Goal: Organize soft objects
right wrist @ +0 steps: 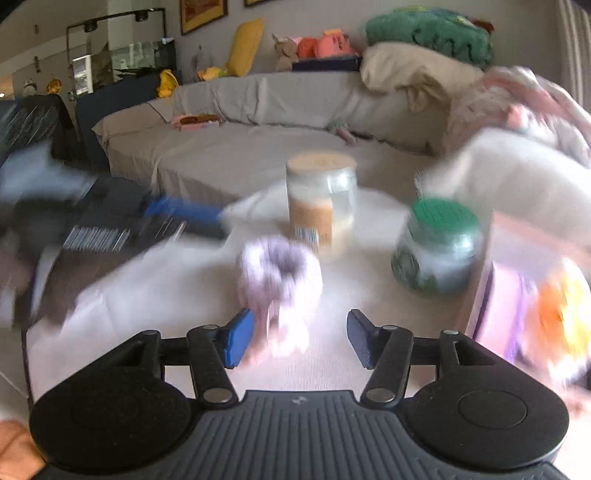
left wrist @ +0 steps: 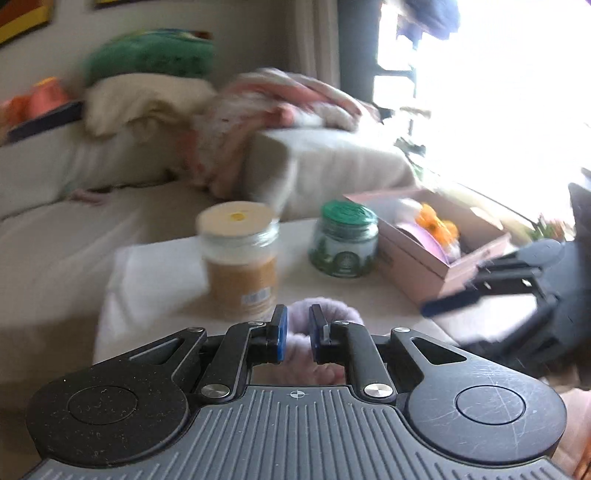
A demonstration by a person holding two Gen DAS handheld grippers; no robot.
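Observation:
A fluffy lilac scrunchie (left wrist: 334,314) sits between the blue pads of my left gripper (left wrist: 298,334), whose jaws are closed on it. In the right wrist view the same scrunchie (right wrist: 280,273) appears blurred in the air over the white table (right wrist: 184,288), just ahead of my right gripper (right wrist: 301,338), which is open and empty. The left gripper (right wrist: 177,218) shows there at the left, blurred. A pink cardboard box (left wrist: 436,258) at the table's right holds an orange and a purple soft item (left wrist: 436,225). My right gripper (left wrist: 491,288) shows beside that box.
A glass jar with a wooden lid (left wrist: 240,258) and a green-lidded jar (left wrist: 345,240) stand on the table. A beige sofa (right wrist: 258,147) with piled blankets and plush toys (right wrist: 432,33) lies behind. A bright window (left wrist: 498,92) is at the right.

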